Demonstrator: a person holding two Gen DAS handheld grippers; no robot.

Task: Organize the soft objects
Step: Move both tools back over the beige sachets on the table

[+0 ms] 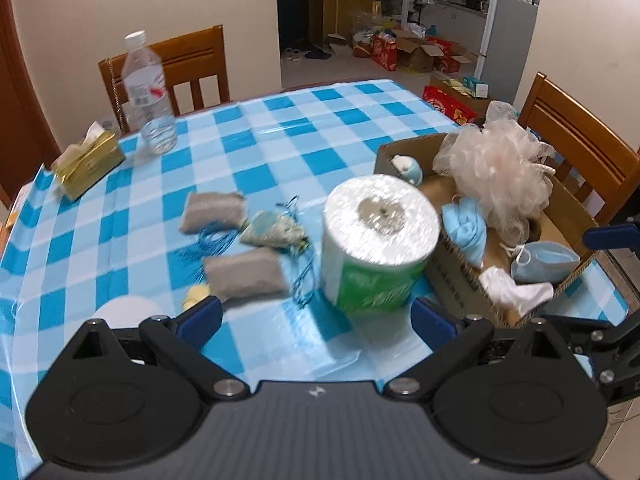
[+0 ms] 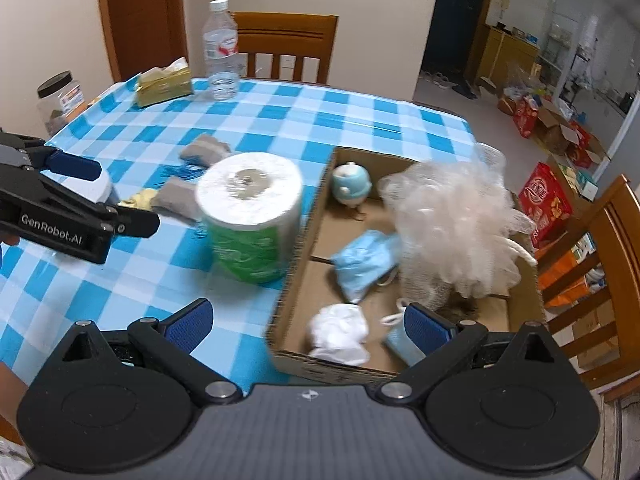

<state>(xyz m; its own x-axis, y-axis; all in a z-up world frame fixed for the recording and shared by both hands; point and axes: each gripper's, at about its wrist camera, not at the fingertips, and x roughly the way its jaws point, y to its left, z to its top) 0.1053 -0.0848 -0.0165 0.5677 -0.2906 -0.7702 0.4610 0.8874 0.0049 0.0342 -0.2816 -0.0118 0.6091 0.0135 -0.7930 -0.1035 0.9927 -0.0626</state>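
A toilet paper roll (image 1: 378, 240) in green wrap stands on the checked tablecloth, just left of a cardboard box (image 1: 460, 280); it also shows in the right wrist view (image 2: 250, 220). The box (image 2: 296, 280) holds a pale mesh bath pouf (image 2: 452, 220), blue face masks (image 2: 364, 260), a white cloth (image 2: 340, 334) and a small blue plush (image 2: 352, 184). Two grey pouches (image 1: 244, 272) and a tasselled sachet (image 1: 272, 230) lie left of the roll. My left gripper (image 1: 316, 320) is open and empty, near the roll. My right gripper (image 2: 308, 324) is open and empty over the box's front edge.
A water bottle (image 1: 148, 92) and a gold tissue pack (image 1: 88, 164) stand at the table's far left. A clear jar (image 2: 60, 100) sits at the left edge. Wooden chairs (image 1: 580, 148) stand behind and to the right. The left gripper body (image 2: 60, 208) shows at left.
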